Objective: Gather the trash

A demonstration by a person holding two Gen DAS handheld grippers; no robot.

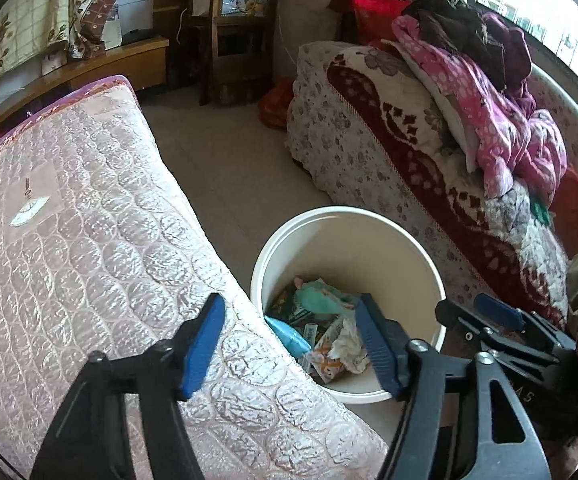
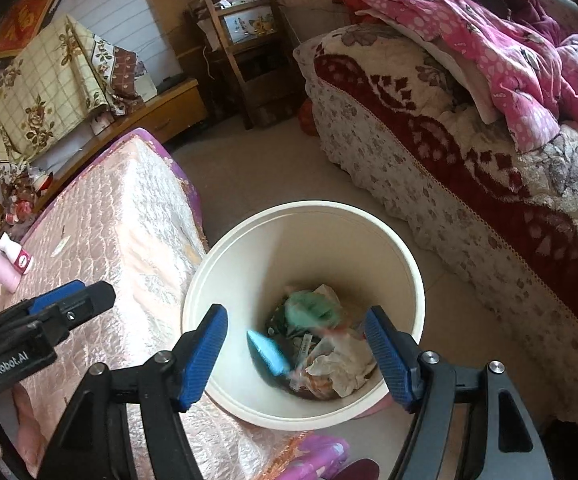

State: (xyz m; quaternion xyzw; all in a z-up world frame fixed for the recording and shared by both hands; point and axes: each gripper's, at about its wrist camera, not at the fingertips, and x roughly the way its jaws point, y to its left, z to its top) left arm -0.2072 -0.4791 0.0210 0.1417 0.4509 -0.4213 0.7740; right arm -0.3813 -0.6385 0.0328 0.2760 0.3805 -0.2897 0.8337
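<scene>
Right tool (image 2: 297, 354): blue ribbed pads spread wide with nothing between them, poised directly over the bin mouth, which reads as a drop position.
Left tool (image 1: 291, 346): jaws likewise parted and empty, one pad over the mattress edge, the other over the bin's rim; it hangs just beside the right tool.
Trash bin (image 2: 369, 240): round, smooth cream plastic, tapering to its base; it stands on the floor tight against the mattress, probably so litter from the bed goes straight in.
Trash (image 2: 341, 364): already at the bottom of the bin, a loose heap of crumpled white paper, printed wrappers, a light-blue packet (image 2: 267, 354) (blurred) and a mint-green soft piece (image 2: 309, 306).
Mattress (image 1: 89, 240): pink quilted satin, glossy scalloped stitching, purple piping.
Pink bottle (image 2: 3, 264): lies on the mattress, well apart from the bin; whether it is trash I cannot tell.
Bed (image 1: 389, 152): floral cover, plush red-and-cream blanket, pink spotted clothing heaped on top.
Floor (image 1: 225, 168): pale, smooth tile.
</scene>
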